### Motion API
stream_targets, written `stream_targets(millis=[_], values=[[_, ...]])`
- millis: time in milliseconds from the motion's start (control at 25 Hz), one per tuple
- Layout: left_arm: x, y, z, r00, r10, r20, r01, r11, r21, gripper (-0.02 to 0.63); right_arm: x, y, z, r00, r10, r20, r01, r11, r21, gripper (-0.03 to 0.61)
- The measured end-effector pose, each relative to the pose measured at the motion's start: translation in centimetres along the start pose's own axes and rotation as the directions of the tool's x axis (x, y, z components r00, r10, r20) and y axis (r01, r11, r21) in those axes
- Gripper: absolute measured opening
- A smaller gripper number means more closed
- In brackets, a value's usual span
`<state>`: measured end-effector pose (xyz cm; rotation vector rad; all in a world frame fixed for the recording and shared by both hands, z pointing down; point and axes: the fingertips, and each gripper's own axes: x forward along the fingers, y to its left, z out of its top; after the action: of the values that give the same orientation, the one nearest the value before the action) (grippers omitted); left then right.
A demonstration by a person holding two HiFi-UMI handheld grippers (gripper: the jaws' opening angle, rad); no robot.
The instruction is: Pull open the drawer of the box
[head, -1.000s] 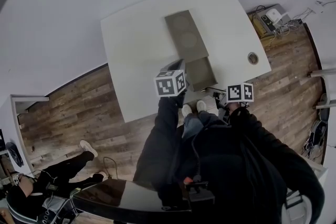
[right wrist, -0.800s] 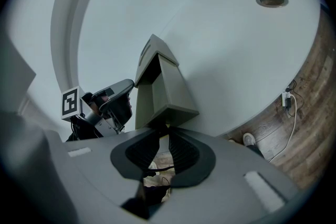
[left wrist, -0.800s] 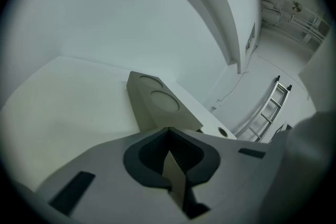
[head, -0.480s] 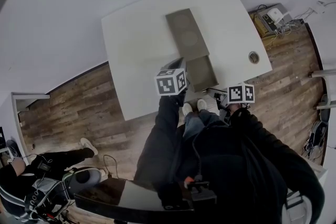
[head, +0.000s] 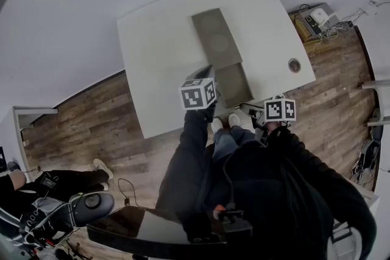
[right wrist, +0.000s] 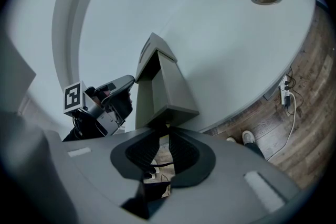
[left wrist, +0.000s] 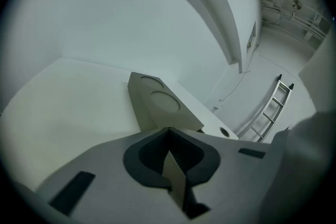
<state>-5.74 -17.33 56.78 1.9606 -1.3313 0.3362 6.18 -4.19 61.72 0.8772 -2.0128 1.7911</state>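
A long taupe box [head: 212, 39] with two round marks on top lies on the white table [head: 158, 45]. Its drawer [head: 234, 83] sticks out toward the table's near edge. My left gripper [head: 208, 72] sits at the box's left side, where box and drawer meet. In the left gripper view its jaws [left wrist: 176, 165] are shut on a thin pale wall [left wrist: 177, 181], with the box [left wrist: 160, 102] just beyond. My right gripper [head: 256, 107] is at the drawer's front end. In the right gripper view its jaws [right wrist: 164, 136] stand narrowly apart, with their tips closed on the drawer's [right wrist: 168, 94] lower front edge.
A round cable hole [head: 294, 66] is near the table's right corner. The table's near edge runs just under the drawer front, with the person's shoes [head: 223, 125] on the wooden floor below. Electronics and cables [head: 314, 18] lie on the floor at the right. A ladder [left wrist: 270, 107] leans against the wall.
Both grippers, the box and the drawer hold still. At the lower left of the head view, a person on the floor and a wheeled device have shifted.
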Motion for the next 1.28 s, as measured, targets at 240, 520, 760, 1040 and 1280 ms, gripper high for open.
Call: stream_targets(millis=[240, 520, 760, 1040, 1280], values=[[0.1, 0.0, 0.2, 1.000, 0.002, 0.002, -0.002, 1.000, -0.005, 0.001, -0.2, 0.0, -0.1, 1.000, 0.001, -0.006, -0.001, 1.000, -0.007, 0.057], [-0.2, 0.0, 0.0, 1.000, -0.001, 0.005, 0.001, 1.000, -0.011, 0.000, -0.4, 0.0, -0.8, 1.000, 0.001, -0.014, -0.002, 1.000, -0.007, 0.057], [0.2, 0.2, 0.3, 1.000, -0.003, 0.003, 0.003, 1.000, -0.014, 0.001, -0.5, -0.1, -0.8, 1.000, 0.000, -0.030, 0.000, 1.000, -0.007, 0.057], [-0.1, 0.2, 0.4, 1.000, 0.003, 0.009, -0.003, 1.000, -0.015, 0.000, -0.9, 0.1, -1.4, 0.999, -0.002, -0.040, 0.001, 1.000, -0.020, 0.055], [-0.2, 0.1, 0.1, 1.000, 0.005, 0.016, -0.005, 1.000, -0.026, 0.002, -1.0, -0.1, -1.8, 0.999, -0.002, -0.041, 0.001, 1.000, -0.021, 0.057]])
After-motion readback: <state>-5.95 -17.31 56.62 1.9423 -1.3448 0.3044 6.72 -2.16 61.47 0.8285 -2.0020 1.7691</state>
